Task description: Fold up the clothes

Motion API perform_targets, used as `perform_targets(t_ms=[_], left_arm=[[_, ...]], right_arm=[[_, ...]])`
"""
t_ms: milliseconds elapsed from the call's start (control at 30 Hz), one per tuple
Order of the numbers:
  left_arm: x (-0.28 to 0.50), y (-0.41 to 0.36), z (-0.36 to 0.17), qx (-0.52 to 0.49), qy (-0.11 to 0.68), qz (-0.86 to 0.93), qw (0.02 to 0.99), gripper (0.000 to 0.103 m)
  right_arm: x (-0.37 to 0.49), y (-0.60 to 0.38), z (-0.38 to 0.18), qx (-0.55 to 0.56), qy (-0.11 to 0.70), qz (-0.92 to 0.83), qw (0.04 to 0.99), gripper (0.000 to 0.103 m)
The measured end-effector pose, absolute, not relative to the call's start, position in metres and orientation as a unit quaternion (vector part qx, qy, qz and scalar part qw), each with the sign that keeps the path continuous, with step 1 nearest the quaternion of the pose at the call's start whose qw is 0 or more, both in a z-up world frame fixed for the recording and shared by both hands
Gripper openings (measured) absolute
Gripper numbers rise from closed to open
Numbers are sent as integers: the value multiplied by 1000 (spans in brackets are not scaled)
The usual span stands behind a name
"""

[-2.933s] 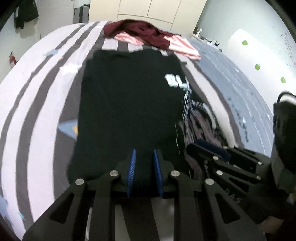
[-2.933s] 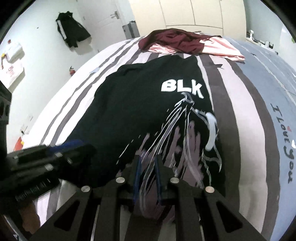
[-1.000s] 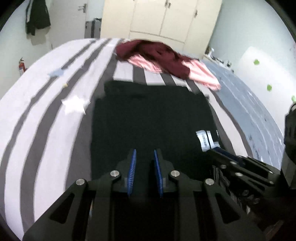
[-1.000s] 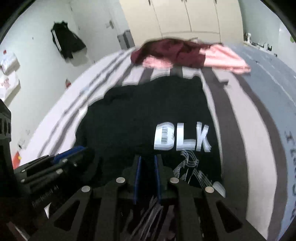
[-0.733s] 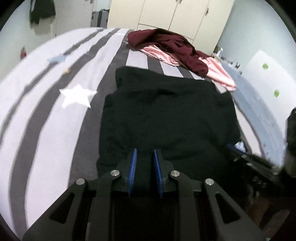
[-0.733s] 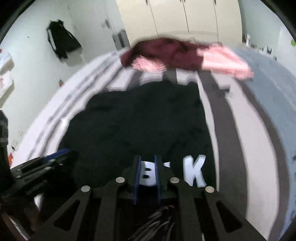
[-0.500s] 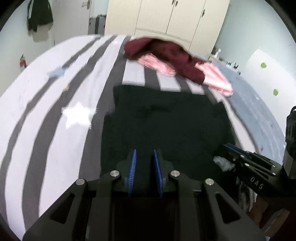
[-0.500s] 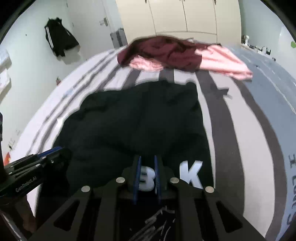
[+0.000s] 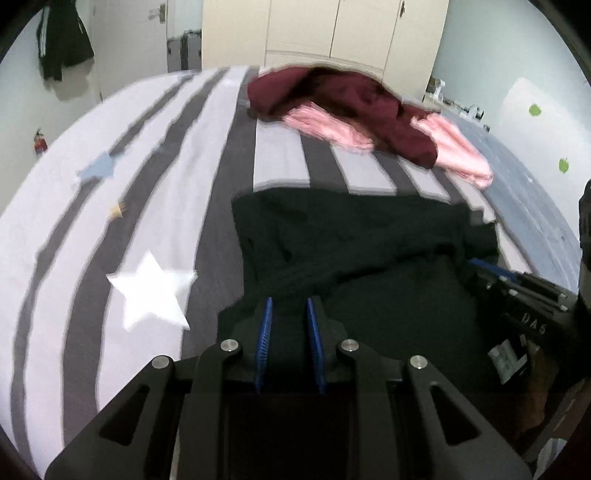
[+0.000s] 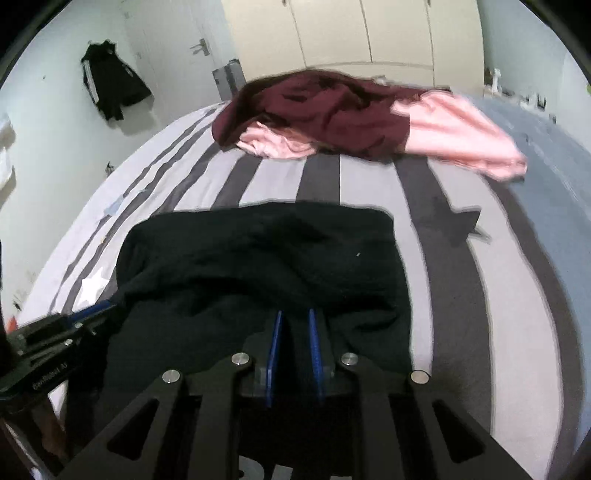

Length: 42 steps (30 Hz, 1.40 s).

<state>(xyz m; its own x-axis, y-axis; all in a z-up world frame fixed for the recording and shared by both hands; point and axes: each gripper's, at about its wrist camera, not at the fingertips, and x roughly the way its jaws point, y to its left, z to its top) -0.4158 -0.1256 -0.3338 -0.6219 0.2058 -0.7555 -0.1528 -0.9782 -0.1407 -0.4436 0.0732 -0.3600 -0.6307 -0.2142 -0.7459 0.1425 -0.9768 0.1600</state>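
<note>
A black T-shirt lies on the striped bed, its near part lifted and carried over the far part, plain back side up. My left gripper is shut on the shirt's near edge at its left corner. My right gripper is shut on the same edge at the right. Each gripper shows in the other's view: the right gripper at the right edge, the left gripper at the lower left. A bit of the white print peeks out below the right gripper.
A maroon garment and a pink one lie heaped at the bed's far end. The bed sheet has grey and white stripes with stars. Beyond stand wardrobe doors; a black jacket hangs on the left wall.
Both grippers have carried the shirt's near edge forward over the far half. The BLK print, earlier face up, has passed under the fold, so only plain black fabric shows.
</note>
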Motion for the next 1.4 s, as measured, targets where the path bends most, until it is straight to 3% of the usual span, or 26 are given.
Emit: perform_targets(t_ms=[267, 400, 433, 500, 533, 567, 633, 1067, 1400], left_arm=[[-451, -128, -358, -442, -29, 890, 107, 19], [-451, -131, -340, -435, -24, 895, 101, 20], [-451, -135, -334, -429, -30, 898, 97, 25], [-455, -143, -326, -424, -42, 900, 90, 48], [-459, -148, -323, -424, -50, 900, 86, 69], [-465, -153, -322, -427, -61, 898, 84, 77], [-473, -160, -321, -432, -76, 894, 91, 77], [-467, -133, -337, -460, -49, 877, 134, 84], [-483, -124, -359, -474, -49, 871, 119, 84]], right_arm=[[-476, 89, -371, 431, -52, -895, 99, 12], [-478, 91, -358, 423, -46, -898, 107, 12], [-477, 94, -352, 419, -50, -900, 108, 15], [-476, 101, -341, 411, -56, -903, 108, 18], [-476, 106, -337, 409, -58, -905, 105, 27], [-478, 112, -333, 405, -59, -907, 101, 41], [-478, 121, -333, 412, -63, -903, 105, 51], [-474, 132, -362, 467, -53, -871, 141, 51], [-511, 130, -378, 474, -112, -860, 151, 57]])
